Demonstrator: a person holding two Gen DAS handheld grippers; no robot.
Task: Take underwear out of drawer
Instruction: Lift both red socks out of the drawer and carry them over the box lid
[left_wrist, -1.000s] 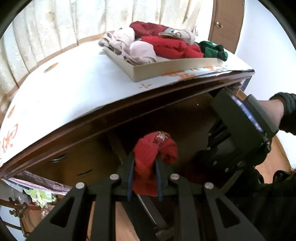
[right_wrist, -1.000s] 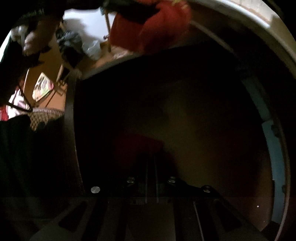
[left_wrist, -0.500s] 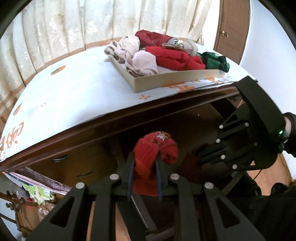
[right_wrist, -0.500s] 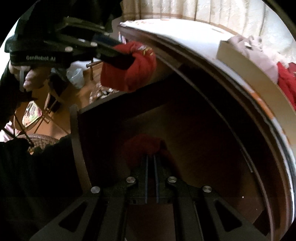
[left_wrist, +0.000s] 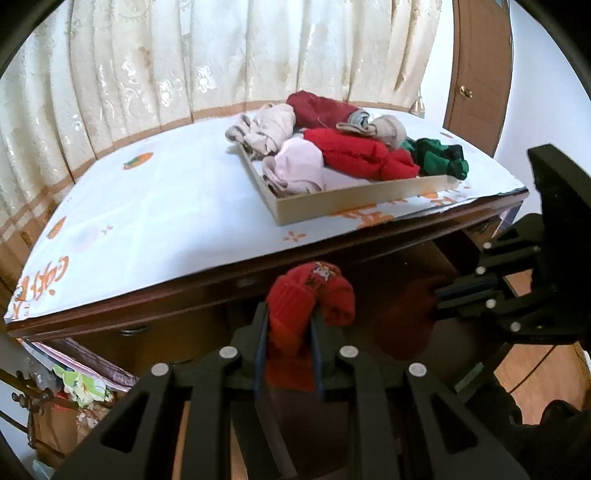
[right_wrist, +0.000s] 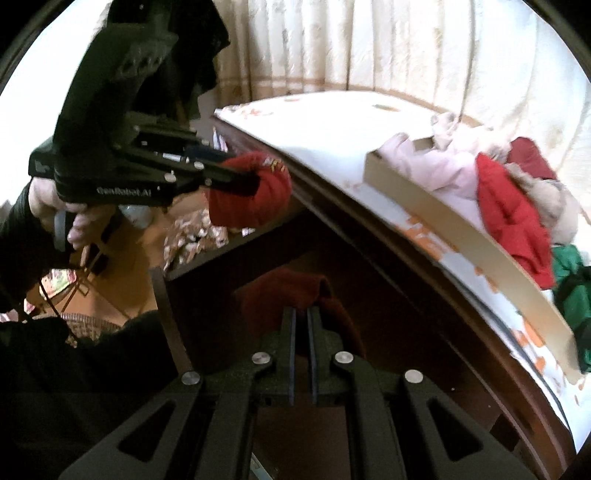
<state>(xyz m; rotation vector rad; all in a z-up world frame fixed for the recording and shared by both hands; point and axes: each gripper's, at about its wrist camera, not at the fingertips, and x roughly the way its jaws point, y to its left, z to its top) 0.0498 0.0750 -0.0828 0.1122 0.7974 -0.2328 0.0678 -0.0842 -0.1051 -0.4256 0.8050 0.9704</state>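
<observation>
The left gripper (left_wrist: 288, 325) is squeezed shut on a bright red rolled-up piece of underwear (left_wrist: 308, 295), so the cloth bulges out past its tips and cannot fall. The right gripper (right_wrist: 301, 328) is pinched almost fully closed on a darker red piece (right_wrist: 291, 291), which hangs from its tips over the open drawer (right_wrist: 388, 295). Both pieces are held up and clear of the drawer, likely so they can go to the tray (left_wrist: 354, 201) on the desk top (left_wrist: 155, 218), where more underwear is already piled. Both grippers tilt downward. In the right wrist view, a hand (right_wrist: 59, 210) grips the left tool's handle from below, with a dark sleeve (right_wrist: 18, 225) behind it.
</observation>
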